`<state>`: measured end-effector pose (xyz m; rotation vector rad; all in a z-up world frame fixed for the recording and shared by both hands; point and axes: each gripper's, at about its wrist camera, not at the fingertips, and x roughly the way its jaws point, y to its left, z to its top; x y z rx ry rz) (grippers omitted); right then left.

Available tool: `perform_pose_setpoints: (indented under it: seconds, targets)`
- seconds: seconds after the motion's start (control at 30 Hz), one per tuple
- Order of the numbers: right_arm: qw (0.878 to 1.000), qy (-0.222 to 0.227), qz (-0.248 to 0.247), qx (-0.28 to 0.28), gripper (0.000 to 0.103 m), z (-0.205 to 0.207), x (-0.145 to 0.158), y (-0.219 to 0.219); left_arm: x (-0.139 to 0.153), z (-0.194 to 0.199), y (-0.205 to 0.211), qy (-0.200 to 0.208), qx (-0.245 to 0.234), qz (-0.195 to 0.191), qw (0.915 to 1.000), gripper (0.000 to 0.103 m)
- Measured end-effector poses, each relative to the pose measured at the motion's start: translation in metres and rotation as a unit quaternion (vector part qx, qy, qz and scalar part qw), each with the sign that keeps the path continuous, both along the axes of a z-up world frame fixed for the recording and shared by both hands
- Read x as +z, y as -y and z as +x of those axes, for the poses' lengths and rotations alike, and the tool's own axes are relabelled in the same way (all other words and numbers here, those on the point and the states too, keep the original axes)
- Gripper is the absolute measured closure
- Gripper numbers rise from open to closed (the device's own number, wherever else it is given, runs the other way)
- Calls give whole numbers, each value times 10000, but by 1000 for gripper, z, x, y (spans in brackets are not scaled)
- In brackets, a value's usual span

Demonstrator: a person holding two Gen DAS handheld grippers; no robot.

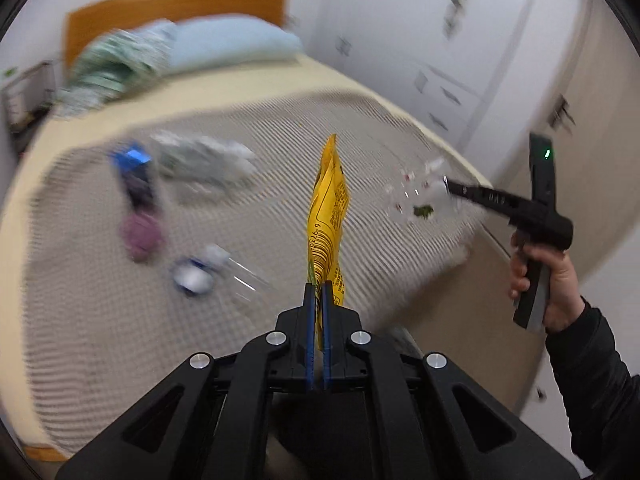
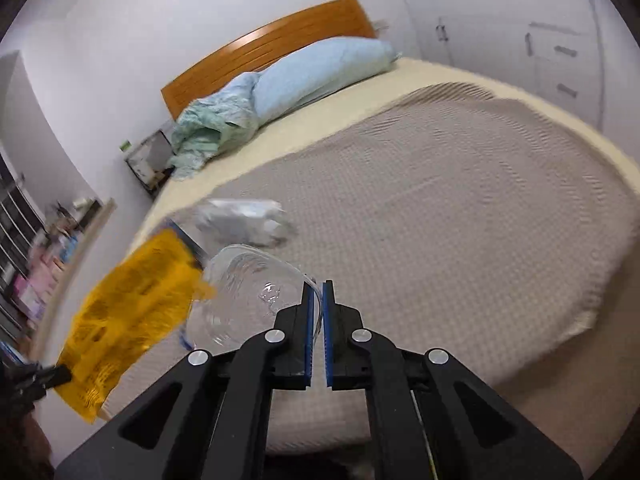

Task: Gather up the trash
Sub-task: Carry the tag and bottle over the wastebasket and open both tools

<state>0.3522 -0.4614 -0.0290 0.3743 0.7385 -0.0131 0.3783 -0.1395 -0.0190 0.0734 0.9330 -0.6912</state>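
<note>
Both tongs are loaded and clear of the bed (image 2: 440, 184).

Left tongs (image 1: 318, 286): pressed together on the lower edge of a yellow wrapper (image 1: 328, 216), which stands up from the jaws at the centre of the left view. In the right view the same wrapper hangs blurred at lower left. It is thin printed film: very light, limp and slick. I judge the edge pinch adequate, though the sheet will flap and could slide out if the grip eases.

Right tongs (image 2: 317, 286): closed on the thin rim of a clear plastic cup (image 2: 240, 292), which lies on its side just left of the jaws, mouth toward the camera. The left view shows these tongs at right, held by a hand (image 1: 548, 280), with the cup blurred at their tip. The cup looks light and springy; its wall will buckle under a hard squeeze and is slippery. The rim is the stiffest place to hold, and that is where it is held.

Remaining on the bed, left half of the left view: a crumpled clear bag (image 1: 204, 158), a blue item (image 1: 134, 168), a pink lump (image 1: 142, 236) and a small blue-and-white piece (image 1: 192, 276). All are blurred and I cannot identify them further. No bin is visible in either view.
</note>
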Motion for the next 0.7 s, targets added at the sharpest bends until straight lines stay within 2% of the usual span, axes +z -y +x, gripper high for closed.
perform_pose_setpoints:
  seconds: [0.07,0.17,0.23,0.33,0.47,0.6,0.7]
  targets:
    - [9998,-117,-137,-133,99,-46,-28,22,-35,-20,34,-289,-374,173,9987,103]
    - [9986,-382,-103,-364,98,-94,-74,50,-93,-49,84,-773,-962,590,9906,103]
    - [9956,-737,35,-585,98,-130,-119,71,-130,-64,115,-1131,-1270,840,9818,103]
    - [9858,-1343,342,-951,98,-167,-190,92,-170,-73,148,-1539,-1538,971,9712,103]
    - [9665,-2109,611,-1332,98,-180,-276,101,-206,-69,173,-1861,-1556,1103,9638,103]
    - [9438,-2814,590,-1628,98,-152,-365,100,-232,-58,178,-2068,-1331,1248,9612,103]
    - [9280,-3014,699,-2075,97,-130,-407,104,-248,-55,177,-2157,-1242,1412,9582,103]
